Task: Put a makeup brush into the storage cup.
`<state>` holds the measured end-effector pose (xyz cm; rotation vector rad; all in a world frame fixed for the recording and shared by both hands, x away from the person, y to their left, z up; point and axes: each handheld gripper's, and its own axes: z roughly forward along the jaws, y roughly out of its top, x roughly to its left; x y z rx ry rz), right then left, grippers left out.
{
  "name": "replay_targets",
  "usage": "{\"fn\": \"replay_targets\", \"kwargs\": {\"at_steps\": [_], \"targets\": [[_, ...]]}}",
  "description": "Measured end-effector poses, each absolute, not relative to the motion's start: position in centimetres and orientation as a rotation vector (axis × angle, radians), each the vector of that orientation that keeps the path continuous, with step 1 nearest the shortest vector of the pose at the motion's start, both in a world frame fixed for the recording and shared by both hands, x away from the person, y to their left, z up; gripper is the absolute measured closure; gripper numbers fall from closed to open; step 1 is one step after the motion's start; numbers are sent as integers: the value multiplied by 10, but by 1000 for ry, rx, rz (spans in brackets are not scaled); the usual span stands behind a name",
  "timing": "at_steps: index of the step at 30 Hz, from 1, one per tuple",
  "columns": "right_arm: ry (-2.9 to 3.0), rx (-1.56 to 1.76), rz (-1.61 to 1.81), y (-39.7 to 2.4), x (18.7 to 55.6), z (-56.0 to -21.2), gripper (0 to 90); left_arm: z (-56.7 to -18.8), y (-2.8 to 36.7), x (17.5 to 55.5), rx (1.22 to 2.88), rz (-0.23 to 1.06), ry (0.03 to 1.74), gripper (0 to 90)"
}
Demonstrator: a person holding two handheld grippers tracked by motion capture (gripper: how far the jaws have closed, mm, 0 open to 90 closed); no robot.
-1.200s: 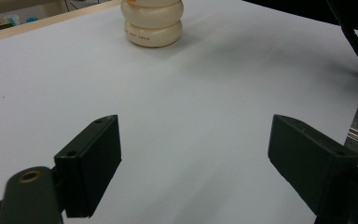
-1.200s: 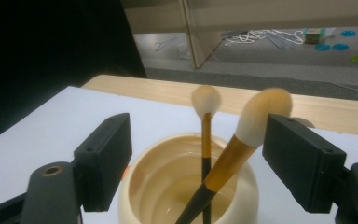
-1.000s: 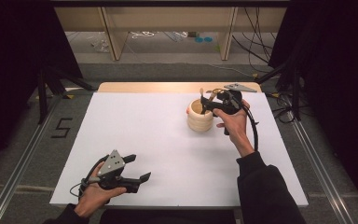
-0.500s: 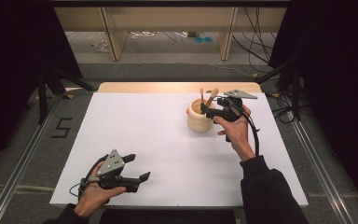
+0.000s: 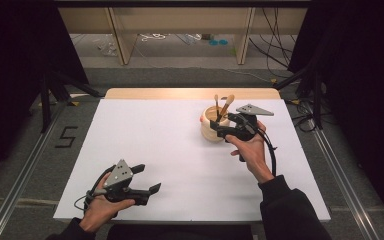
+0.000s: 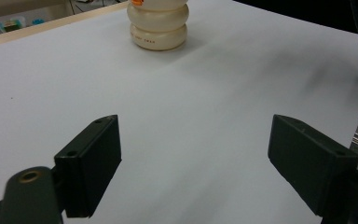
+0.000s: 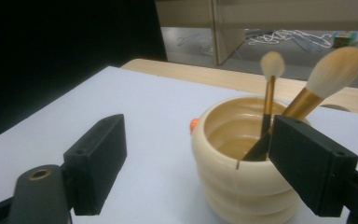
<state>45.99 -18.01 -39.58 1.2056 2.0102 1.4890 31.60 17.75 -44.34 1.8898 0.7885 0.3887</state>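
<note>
Since a second ago the right claw (image 5: pixel 219 131) has drawn back from over the pot (image 5: pixel 214 125) toward the person, uncovering two brushes that now stand free in it, while the left claw (image 5: pixel 147 179) has stayed where it was near the front edge of the counter (image 5: pixel 145 135). That pot is cream-coloured with a ribbed, stacked-ring wall (image 7: pixel 242 186) and stands on the white counter toward its far right part, upright. Inside it lean two makeup brushes: a thin brush (image 7: pixel 269 88) with a small pale tuft, nearly upright, and a fatter brush (image 7: pixel 324 84) with a gold collar and a larger tuft, tilted to the right; both handles rest against the inner wall. A small orange bit (image 7: pixel 194 124) shows at the pot's outer side. The right claw sits just beside the pot with its jaws spread wide and gripping nothing. The left claw, held low over bare counter well apart from the pot (image 6: pixel 158 25), is likewise spread wide with nothing between its jaws.
</note>
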Motion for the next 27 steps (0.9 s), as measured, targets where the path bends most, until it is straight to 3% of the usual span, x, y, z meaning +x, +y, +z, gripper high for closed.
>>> {"fn": "replay_targets", "kwargs": {"at_steps": [27], "targets": [[2095,1115,1534,-173,419,-407,191,-444,181,315,1886,405,807,170]]}}
